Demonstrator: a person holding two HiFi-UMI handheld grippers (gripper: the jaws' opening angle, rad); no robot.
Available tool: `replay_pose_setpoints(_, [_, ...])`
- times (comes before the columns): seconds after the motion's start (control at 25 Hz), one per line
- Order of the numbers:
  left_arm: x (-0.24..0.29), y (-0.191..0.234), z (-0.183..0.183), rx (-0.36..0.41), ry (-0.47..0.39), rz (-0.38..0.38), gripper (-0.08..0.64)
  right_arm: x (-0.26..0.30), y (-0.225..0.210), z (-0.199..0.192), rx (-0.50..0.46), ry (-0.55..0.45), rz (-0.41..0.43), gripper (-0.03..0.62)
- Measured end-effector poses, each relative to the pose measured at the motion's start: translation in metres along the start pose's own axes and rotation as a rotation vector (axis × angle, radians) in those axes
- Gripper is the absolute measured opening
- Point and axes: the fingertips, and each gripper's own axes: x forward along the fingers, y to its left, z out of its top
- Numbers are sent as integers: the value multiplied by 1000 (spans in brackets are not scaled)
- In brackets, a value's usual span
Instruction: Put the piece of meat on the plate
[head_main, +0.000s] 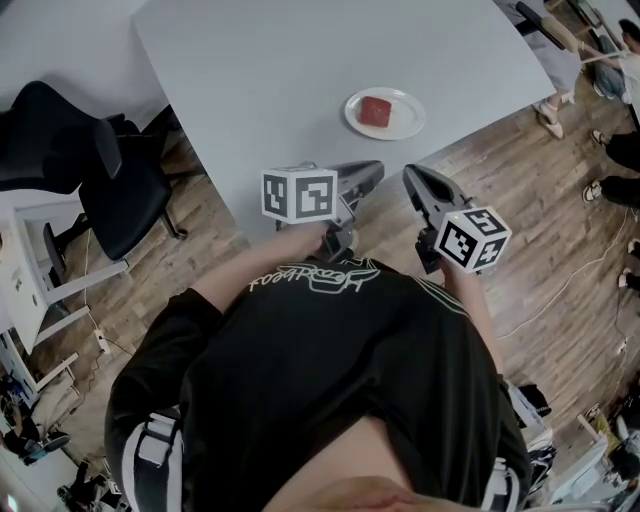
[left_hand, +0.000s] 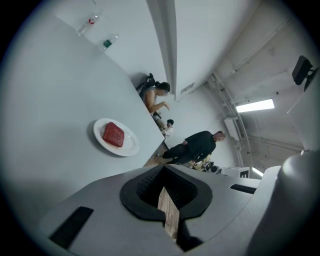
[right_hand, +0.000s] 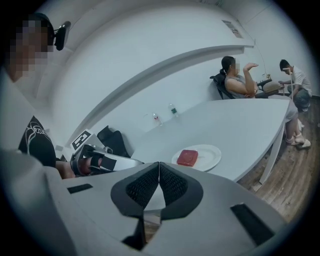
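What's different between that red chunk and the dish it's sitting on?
The meat is dark red and squarish; the plate is white and round. The meat is a thick block; the plate is shallow. The meat is the smaller, lying off-centre on the plate. Both sit near the grey table edge.

The right tongs (right_hand: 159, 165) are closed and empty; beyond them the meat (right_hand: 187, 157) lies on a white plate (right_hand: 211, 151) on the tabletop (right_hand: 235, 122)

No wording can be read. The black shirt (head_main: 300, 340) bears white script, upside down and illegible. The cubes on the left gripper (head_main: 374, 169) and the right gripper (head_main: 411, 176) show only square markers.
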Motion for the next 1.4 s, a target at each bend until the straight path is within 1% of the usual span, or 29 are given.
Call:
replay_pose_setpoints(0.2, [-28, -22, -31, 71, 6, -26, 8, -17, 31, -15, -23, 7, 14, 9])
replay_pose_setpoints(0.4, [-46, -37, -69, 151, 18, -21, 8, -41, 53, -39, -48, 30, 18, 9])
replay_pose_setpoints(0.8, [-76, -78, -149, 183, 0, -41, 8, -103, 104, -88, -104, 28, 55, 9])
replay_pose_setpoints(0.96, [-86, -96, -180, 215, -4, -35, 8, -129, 119, -108, -112, 21, 69, 9])
replay_pose_setpoints(1.12, [-100, -112, -211, 229, -12, -30, 8, -155, 138, -128, -127, 12, 80, 9])
replay_pose_setpoints(1.4, [-121, -141, -256, 283, -14, -14, 8, -198, 167, -157, -133, -15, 102, 9])
